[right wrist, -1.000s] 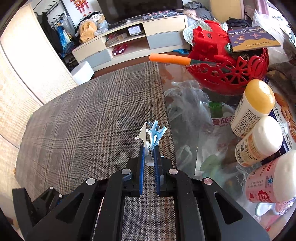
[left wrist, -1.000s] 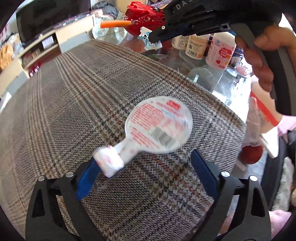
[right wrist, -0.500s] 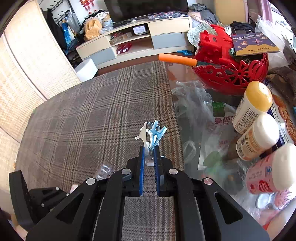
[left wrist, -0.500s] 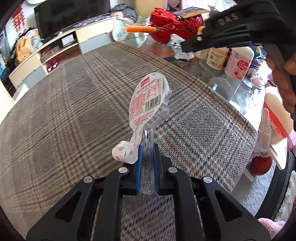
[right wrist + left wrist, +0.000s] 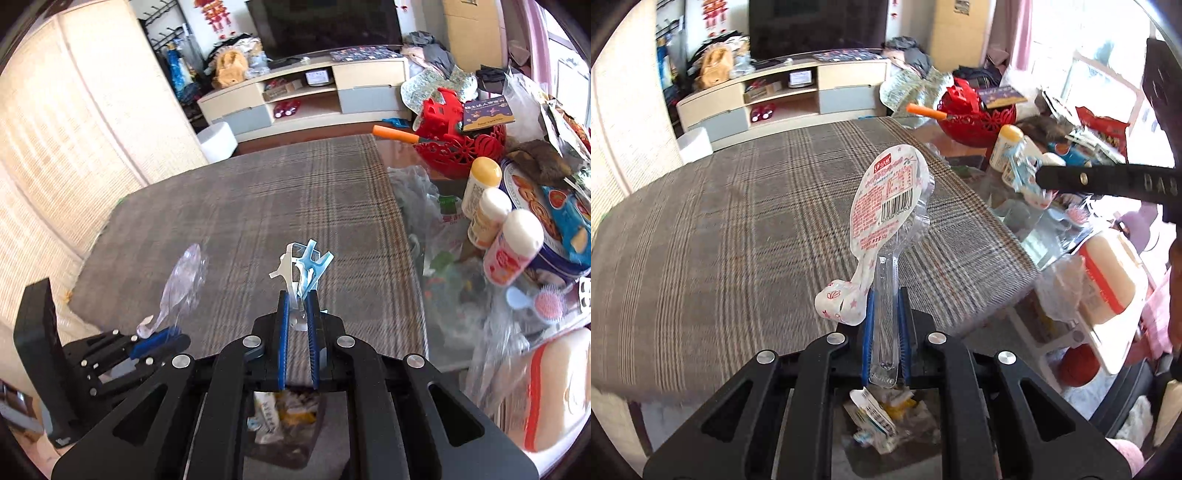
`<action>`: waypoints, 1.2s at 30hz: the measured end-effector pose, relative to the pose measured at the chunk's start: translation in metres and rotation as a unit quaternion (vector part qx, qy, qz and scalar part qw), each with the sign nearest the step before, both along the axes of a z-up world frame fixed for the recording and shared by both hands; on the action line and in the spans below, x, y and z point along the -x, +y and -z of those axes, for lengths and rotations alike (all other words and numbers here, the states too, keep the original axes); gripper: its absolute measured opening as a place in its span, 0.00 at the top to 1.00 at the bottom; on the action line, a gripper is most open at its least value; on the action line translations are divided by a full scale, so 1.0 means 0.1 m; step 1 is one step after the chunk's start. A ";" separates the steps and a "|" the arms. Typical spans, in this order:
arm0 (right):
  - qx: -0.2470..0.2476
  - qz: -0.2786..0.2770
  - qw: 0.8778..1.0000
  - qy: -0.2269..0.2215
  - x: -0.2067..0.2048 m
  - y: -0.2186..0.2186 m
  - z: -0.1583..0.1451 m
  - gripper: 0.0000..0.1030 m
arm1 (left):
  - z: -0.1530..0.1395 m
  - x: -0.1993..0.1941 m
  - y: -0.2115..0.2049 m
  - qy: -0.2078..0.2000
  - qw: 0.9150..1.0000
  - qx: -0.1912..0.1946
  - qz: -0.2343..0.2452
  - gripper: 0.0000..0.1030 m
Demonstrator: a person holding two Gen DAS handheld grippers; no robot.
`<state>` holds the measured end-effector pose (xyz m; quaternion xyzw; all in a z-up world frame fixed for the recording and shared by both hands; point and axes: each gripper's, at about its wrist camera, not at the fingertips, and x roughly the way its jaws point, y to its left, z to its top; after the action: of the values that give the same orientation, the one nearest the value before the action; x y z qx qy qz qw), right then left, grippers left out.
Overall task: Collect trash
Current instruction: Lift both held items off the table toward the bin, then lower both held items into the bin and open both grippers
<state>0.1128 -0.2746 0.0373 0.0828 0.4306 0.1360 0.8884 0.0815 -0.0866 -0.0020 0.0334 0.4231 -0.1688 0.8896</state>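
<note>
My left gripper is shut on the clear handle of a spoon-shaped plastic blister pack with a peeled white and red printed lid, held upright above the plaid tablecloth. It also shows in the right wrist view. My right gripper is shut on a small blue and white plastic scrap; it also shows in the left wrist view. Below both grippers a dark bin holds wrappers, also seen in the right wrist view.
The right side of the table is crowded: a red basket with an orange-handled tool, several white bottles, a blue tin, clear plastic bags. A TV cabinet stands beyond the table.
My left gripper closed on the blister pack and lifted it upright. Both grippers have pulled back from the table to above the bin of wrappers.
</note>
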 end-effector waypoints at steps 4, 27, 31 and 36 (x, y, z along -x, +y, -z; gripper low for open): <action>-0.012 -0.019 1.000 -0.007 0.52 0.11 -0.05 0.89 | -0.05 0.44 0.17 0.000 1.000 0.018 -0.022 0.89; -0.035 -0.032 0.996 0.071 1.12 0.56 1.62 0.89 | 1.63 1.01 0.46 0.105 0.991 0.031 -0.071 0.89; -0.040 -0.040 0.994 0.097 1.06 0.61 1.93 0.89 | 1.89 0.96 0.45 0.118 0.990 0.024 -0.069 0.89; -0.037 -0.034 0.990 0.132 0.95 0.66 2.23 0.89 | 2.13 0.87 0.40 0.136 0.989 0.021 -0.062 0.89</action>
<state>0.0182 -0.2091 -0.1856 0.1178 0.5410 0.1699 0.8152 -0.0057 -0.0463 -0.2154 -0.0351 0.5377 -0.1249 0.8331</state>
